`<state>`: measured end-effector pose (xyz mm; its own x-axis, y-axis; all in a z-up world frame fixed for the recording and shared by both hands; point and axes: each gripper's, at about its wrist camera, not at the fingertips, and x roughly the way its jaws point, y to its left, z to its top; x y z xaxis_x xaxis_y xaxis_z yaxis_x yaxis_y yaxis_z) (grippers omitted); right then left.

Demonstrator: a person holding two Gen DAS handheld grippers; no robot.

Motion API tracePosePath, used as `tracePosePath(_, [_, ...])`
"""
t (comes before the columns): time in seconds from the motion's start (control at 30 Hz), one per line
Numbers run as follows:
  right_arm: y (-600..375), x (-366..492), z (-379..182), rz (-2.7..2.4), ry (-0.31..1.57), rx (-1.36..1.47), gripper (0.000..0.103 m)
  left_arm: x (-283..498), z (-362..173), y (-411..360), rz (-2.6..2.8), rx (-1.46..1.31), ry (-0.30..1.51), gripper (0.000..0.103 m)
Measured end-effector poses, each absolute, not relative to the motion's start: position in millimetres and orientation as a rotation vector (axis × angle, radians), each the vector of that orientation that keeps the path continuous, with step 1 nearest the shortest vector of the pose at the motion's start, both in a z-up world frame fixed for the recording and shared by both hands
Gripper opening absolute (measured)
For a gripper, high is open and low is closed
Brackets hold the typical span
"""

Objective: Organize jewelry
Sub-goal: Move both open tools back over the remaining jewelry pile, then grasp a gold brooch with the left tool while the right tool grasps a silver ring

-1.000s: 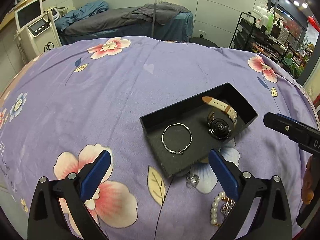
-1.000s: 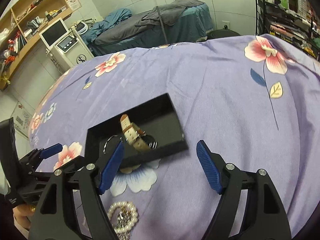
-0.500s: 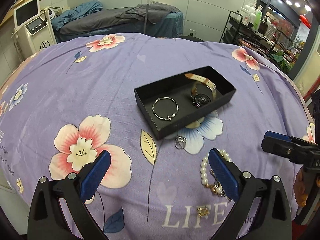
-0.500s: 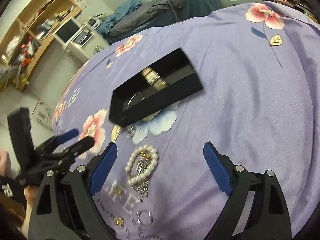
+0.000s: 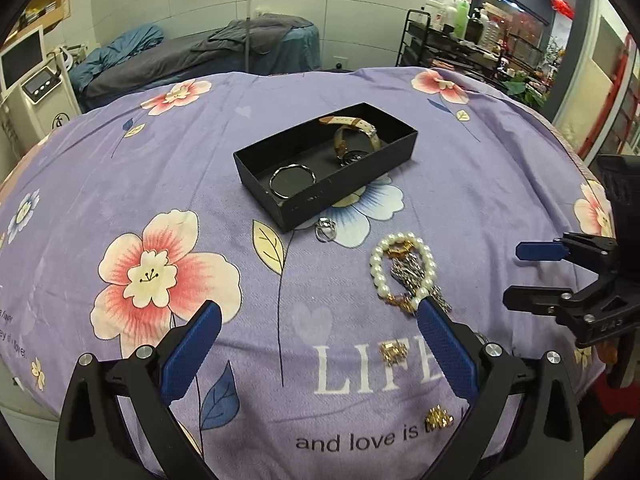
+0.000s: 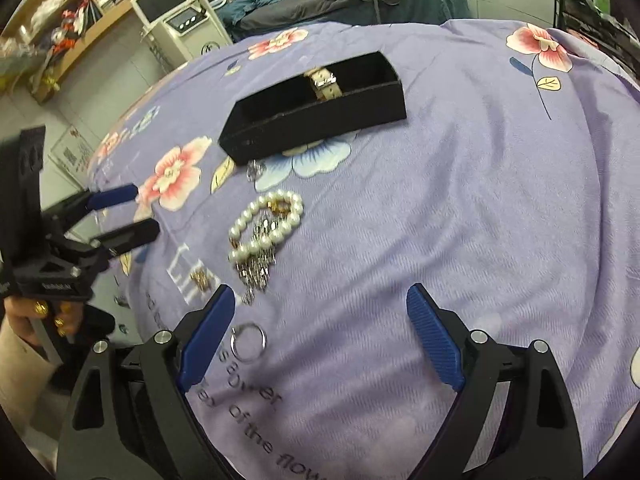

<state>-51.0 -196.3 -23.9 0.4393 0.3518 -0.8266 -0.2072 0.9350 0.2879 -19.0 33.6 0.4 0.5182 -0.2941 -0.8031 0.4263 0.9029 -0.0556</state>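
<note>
A black box (image 5: 328, 196) sits mid-bed on the purple floral cover, holding a silver bangle (image 5: 292, 178) and a beige-strap watch (image 5: 354, 136). In front of it lie a small silver ring (image 5: 325, 230), a pearl bracelet (image 5: 402, 272) tangled with a silver chain, and two gold pieces (image 5: 393, 351). My left gripper (image 5: 318, 310) is open over the cover, holding nothing. My right gripper (image 6: 320, 294) is open too, with a thin silver hoop (image 6: 249, 342) on the cloth by its left finger. The right wrist view also shows the box (image 6: 320, 120), pearl bracelet (image 6: 264, 228) and left gripper (image 6: 140, 210).
The bed's near edge is just below both grippers. A second bed with grey covers (image 5: 224, 52) stands behind, a white machine with a screen (image 5: 28, 80) at far left, and a black trolley of bottles (image 5: 444, 28) at far right. A hand (image 6: 36, 320) holds the left gripper.
Both grippers have pulled back from the box toward the bed's near edge. The box now looks farther away, and the pearl bracelet, gold pieces and hoop have come into view.
</note>
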Motion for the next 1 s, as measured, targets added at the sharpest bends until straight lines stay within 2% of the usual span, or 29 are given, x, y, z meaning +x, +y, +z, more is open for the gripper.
tracePosePath(0.07, [-193.6, -56.7, -25.0, 0.352, 1.057, 0.119, 0.084, -26.1, 1.4, 32.1, -0.443, 0.177, 0.924, 0.094])
tracePosePath(0.23, [-183.3, -66.5, -24.5, 0.383, 1.047, 0.038, 0.073, -48.3, -2.0, 19.0, -0.559, 0.228, 0.943, 0.075])
tracePosePath(0.3, [-178.2, -69.1, -24.2, 0.399, 1.044, 0.008, 0.067, -58.8, -5.5, 11.1, -0.62, 0.249, 0.955, 0.071])
tracePosePath(0.43, [-169.2, -71.1, -24.5, 0.463, 1.053, -0.034, 0.056, -72.1, -17.2, 0.8, -0.696, 0.282, 0.992, 0.055])
tracePosePath(0.47, [-166.2, -72.1, -24.3, 0.48, 1.053, -0.054, 0.055, -74.9, -19.6, -0.7, -0.713, 0.288, 1.001, 0.054])
tracePosePath(0.67, [-151.2, -79.7, -25.6, 0.573, 1.065, -0.133, 0.055, -84.2, -24.3, -2.5, -0.771, 0.292, 1.013, 0.054])
tracePosePath(0.9, [-142.5, -80.1, -27.3, 0.6, 1.067, -0.171, 0.054, -87.4, -36.3, -6.6, -0.791, 0.322, 1.041, 0.039])
tracePosePath(1.0, [-139.9, -79.5, -23.5, 0.602, 1.048, -0.182, 0.054, -90.3, -39.4, -8.5, -0.794, 0.338, 1.043, 0.038])
